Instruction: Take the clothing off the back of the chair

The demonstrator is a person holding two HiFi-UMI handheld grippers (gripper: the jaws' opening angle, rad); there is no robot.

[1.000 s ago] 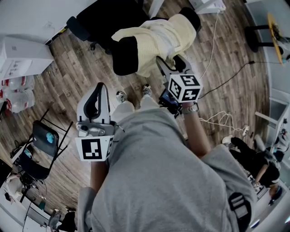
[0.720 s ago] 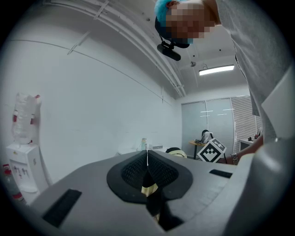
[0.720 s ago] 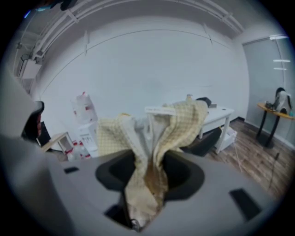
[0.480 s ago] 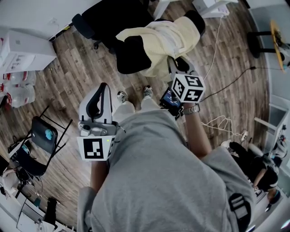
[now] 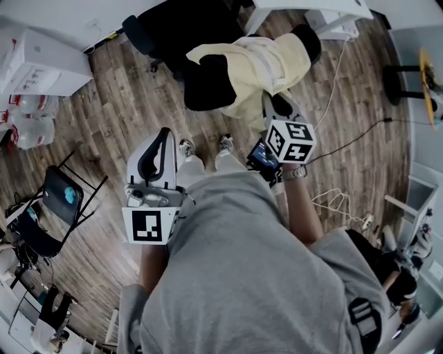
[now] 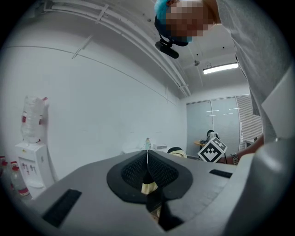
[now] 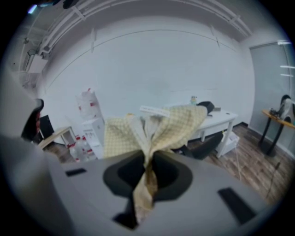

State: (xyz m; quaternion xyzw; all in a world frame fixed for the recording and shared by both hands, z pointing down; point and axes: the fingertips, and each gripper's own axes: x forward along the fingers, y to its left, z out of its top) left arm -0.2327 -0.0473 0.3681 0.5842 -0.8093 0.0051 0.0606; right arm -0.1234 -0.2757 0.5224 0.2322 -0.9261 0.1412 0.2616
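Observation:
A pale yellow checked garment (image 5: pixel 252 66) hangs over the back of a black office chair (image 5: pixel 169 28) in the head view. My right gripper (image 5: pixel 272 105) reaches its lower right edge. In the right gripper view a bunched fold of the garment (image 7: pixel 154 131) runs down between the jaws of the right gripper (image 7: pixel 147 173), which have just been closing and now pinch it. My left gripper (image 5: pixel 158 142) hangs to the left by the person's legs, away from the chair. In the left gripper view the left gripper (image 6: pixel 147 169) has its pads together and holds nothing.
A white cabinet (image 5: pixel 45 62) and water bottles (image 5: pixel 28 124) stand at the left. A black folding chair (image 5: pixel 61 200) is lower left. A white desk (image 5: pixel 315 5) is behind the chair. Cables (image 5: pixel 342 197) lie on the wood floor at right, near another person (image 5: pixel 387 266).
The right gripper's jaws have gone from open beside the garment's edge to shut on the fabric. The left gripper has stayed where it was.

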